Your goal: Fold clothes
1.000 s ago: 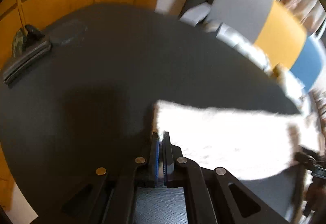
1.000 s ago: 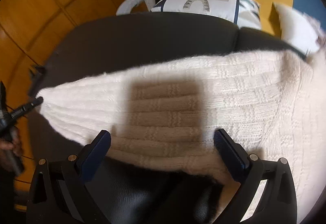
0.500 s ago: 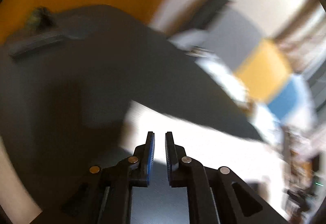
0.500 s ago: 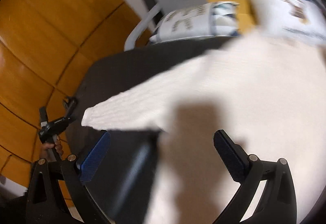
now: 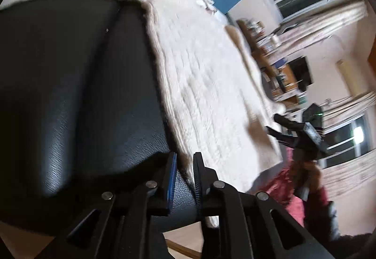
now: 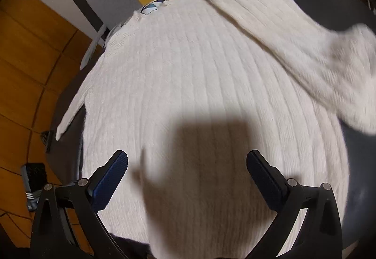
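Cream ribbed knit, that's the sweater (image 6: 211,94), spread across the dark leather seat (image 5: 70,82), one sleeve (image 6: 293,47) flopped over its far right side. My left gripper (image 5: 184,165) sits at the sweater's near hem edge, jaws easing apart with a bit of the edge between them, not pinched. My right gripper (image 6: 186,165) hovers spread wide over the sweater's middle, gripping nothing. Best bet: pinch the sleeve by its cuff and lay it flat across the body.
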The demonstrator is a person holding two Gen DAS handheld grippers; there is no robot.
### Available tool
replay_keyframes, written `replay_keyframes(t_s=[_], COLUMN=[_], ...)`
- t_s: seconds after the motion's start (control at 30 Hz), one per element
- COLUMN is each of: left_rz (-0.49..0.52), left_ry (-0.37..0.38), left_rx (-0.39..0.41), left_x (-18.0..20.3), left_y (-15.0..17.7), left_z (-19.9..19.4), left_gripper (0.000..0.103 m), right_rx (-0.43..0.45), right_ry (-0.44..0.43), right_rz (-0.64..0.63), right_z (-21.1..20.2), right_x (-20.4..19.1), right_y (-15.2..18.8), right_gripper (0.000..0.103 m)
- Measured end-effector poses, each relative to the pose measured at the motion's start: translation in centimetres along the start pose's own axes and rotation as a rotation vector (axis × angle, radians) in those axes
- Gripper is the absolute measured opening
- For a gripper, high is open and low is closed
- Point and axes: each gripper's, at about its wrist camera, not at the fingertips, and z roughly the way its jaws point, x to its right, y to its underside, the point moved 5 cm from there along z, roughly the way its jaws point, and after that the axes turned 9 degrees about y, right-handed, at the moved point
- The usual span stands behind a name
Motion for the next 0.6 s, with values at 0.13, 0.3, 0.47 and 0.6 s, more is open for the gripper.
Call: replay_keyframes(t_s=[0.13, 0.3, 0.47, 0.6], left_rz=[0.072, 0.096, 0.124, 0.23], left_ry=[-0.139, -0.21, -0.228, -0.329], left_rx=[0.021, 0.024, 0.046, 0.048], left_x=[3.0, 5.8, 7.6, 7.8], left_y=[0.4, 2.1, 3.6, 6.6], left_z=[0.0, 2.7, 3.0, 1.8], left_gripper=[0.014, 0.021, 0.009, 0.006], right_rx=[0.031, 0.052, 0.05, 0.028], right_ry=[-0.002, 0.073, 0.27, 0.323], right_rz=[-0.057, -0.166, -0.314, -0.339], right_z=[0.2, -0.1, 1.0, 1.5], right_x=[-0.2, -0.6, -2.3, -4.2], right_y=[1.4, 2.5, 4.4, 5.4], right_gripper=[0.103, 0.103, 0.103, 0.103])
